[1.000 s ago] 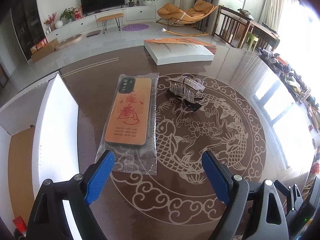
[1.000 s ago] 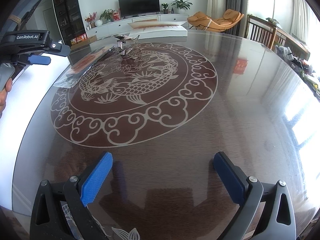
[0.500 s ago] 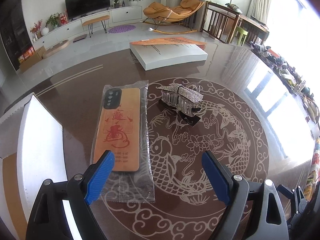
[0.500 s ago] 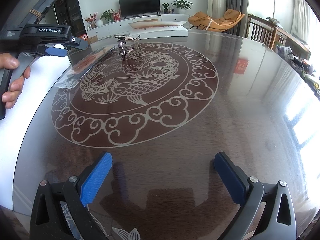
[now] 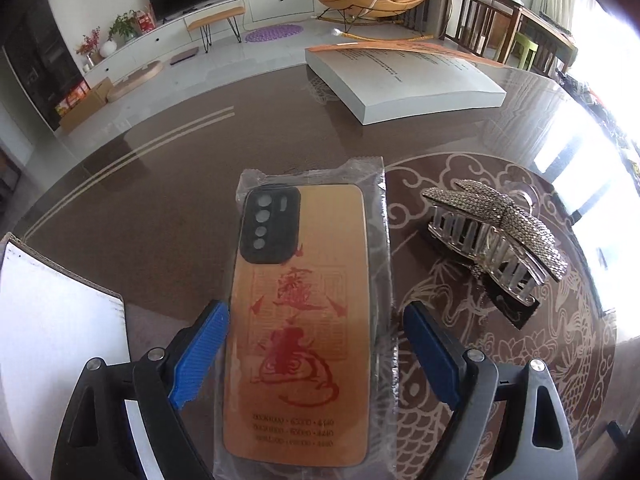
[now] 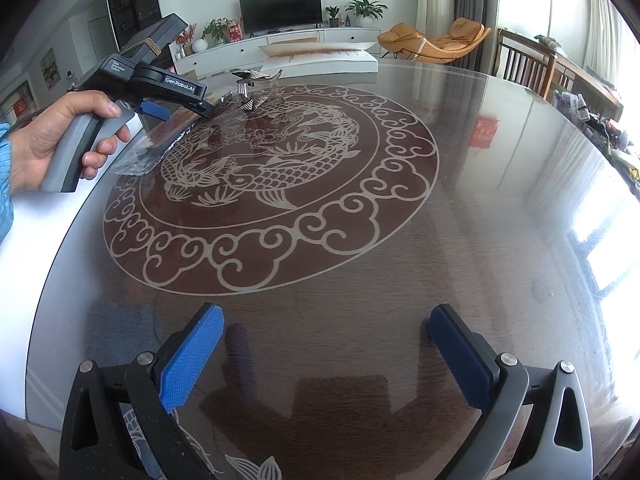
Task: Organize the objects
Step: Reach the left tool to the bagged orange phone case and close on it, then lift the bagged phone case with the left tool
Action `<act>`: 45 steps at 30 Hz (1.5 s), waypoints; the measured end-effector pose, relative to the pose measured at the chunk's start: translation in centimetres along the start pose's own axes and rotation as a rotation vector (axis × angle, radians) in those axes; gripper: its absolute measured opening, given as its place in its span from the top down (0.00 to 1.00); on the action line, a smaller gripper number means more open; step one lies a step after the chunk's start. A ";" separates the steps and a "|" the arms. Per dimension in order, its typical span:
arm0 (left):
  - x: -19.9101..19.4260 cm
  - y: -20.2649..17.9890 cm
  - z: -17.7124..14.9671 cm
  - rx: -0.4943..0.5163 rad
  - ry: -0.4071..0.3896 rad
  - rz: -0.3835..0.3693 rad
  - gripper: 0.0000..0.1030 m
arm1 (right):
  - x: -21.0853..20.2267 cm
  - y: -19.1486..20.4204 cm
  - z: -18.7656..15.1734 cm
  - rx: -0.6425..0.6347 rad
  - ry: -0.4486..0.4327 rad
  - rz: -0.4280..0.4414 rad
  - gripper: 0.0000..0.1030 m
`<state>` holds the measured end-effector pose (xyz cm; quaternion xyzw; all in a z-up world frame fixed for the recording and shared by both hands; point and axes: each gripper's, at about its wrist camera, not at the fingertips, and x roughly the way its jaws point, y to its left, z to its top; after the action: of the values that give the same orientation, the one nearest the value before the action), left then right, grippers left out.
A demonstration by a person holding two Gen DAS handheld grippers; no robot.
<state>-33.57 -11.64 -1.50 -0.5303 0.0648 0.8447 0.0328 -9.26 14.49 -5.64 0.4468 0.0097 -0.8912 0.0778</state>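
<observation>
Left hand-held gripper (image 5: 316, 352) spread wide astride bagged phone case (image 5: 298, 320), no pad contact seen. Hair claw (image 5: 496, 240) just beside. White box (image 5: 404, 80) beyond on bench (image 5: 180, 200). Right hand-held gripper (image 6: 324, 356) gaping, empty.

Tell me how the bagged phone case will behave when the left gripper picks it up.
The phone case looks thin and flat, so probably light and fairly stiff. Its crinkled clear plastic bag sits loose around it, so the blue pads may slip on the film. On the glossy table it could slide when nudged.
</observation>
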 end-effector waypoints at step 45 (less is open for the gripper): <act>-7.4 -2.7 -18.2 -0.301 -0.151 0.099 0.00 | 0.4 0.5 0.1 -0.063 0.024 -0.023 0.00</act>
<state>-13.78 -11.54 -2.82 -0.4604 -0.0389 0.8829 -0.0838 -9.46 13.90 -5.88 0.4547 0.0438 -0.8858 0.0815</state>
